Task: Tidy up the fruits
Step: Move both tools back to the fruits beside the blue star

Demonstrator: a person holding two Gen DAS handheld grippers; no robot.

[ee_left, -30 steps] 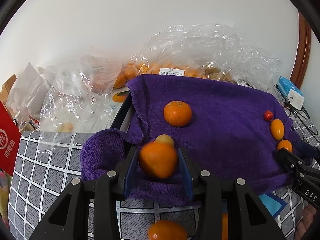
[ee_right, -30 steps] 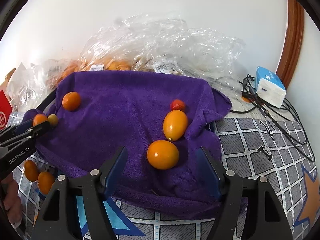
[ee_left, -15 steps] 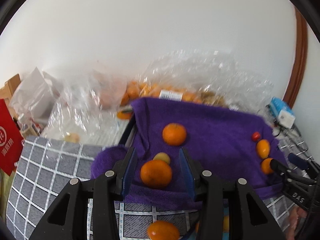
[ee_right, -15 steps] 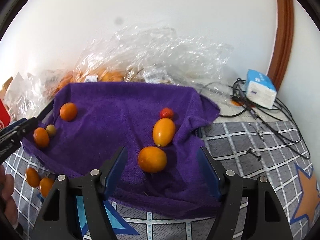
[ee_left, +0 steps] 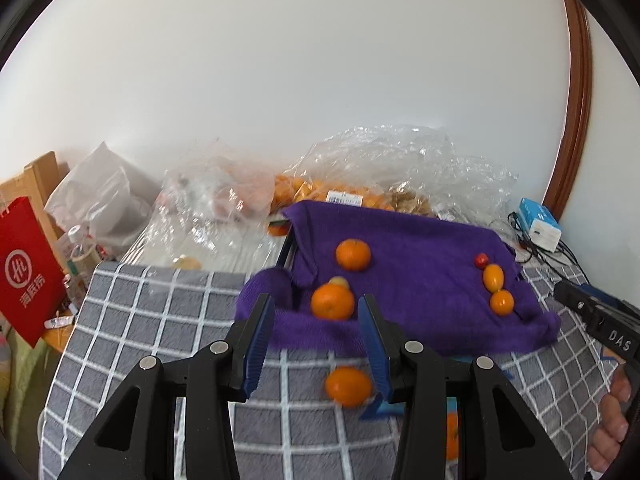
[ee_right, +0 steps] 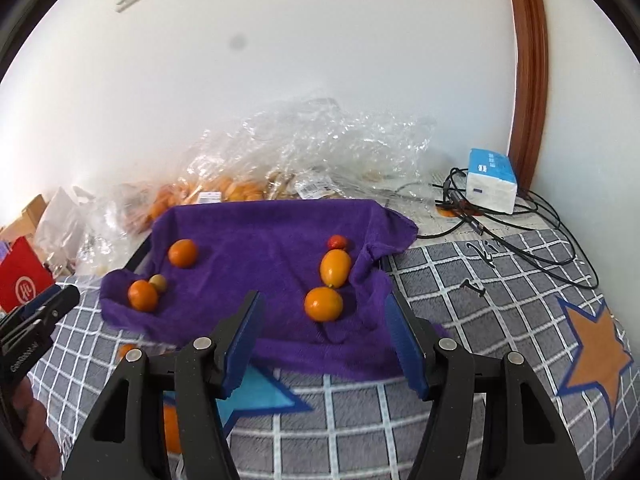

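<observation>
A purple towel [ee_left: 420,248] [ee_right: 260,248] lies over a tray on the checked blanket. On its left lie two mandarins [ee_left: 333,301] [ee_left: 352,255] and a small yellowish fruit [ee_left: 339,281]. On its right lie a small red fruit [ee_right: 338,242], an oval orange fruit [ee_right: 335,268] and a round orange fruit [ee_right: 323,304]. My left gripper [ee_left: 316,340] is open and empty, just short of the towel's front edge. A loose mandarin [ee_left: 349,386] lies on the blanket below it. My right gripper [ee_right: 322,336] is open and empty in front of the towel.
Clear plastic bags [ee_right: 320,152] of fruit lie behind the towel against the wall. A blue-white box [ee_right: 491,186] and black cables [ee_right: 520,220] sit at the right. A red paper bag [ee_left: 28,268] stands at the left. Another orange [ee_right: 172,428] lies on the blanket.
My left gripper has let go of the mandarin, which now rests on the towel's left part, and has drawn back and up. My right gripper has also drawn back, still open.
</observation>
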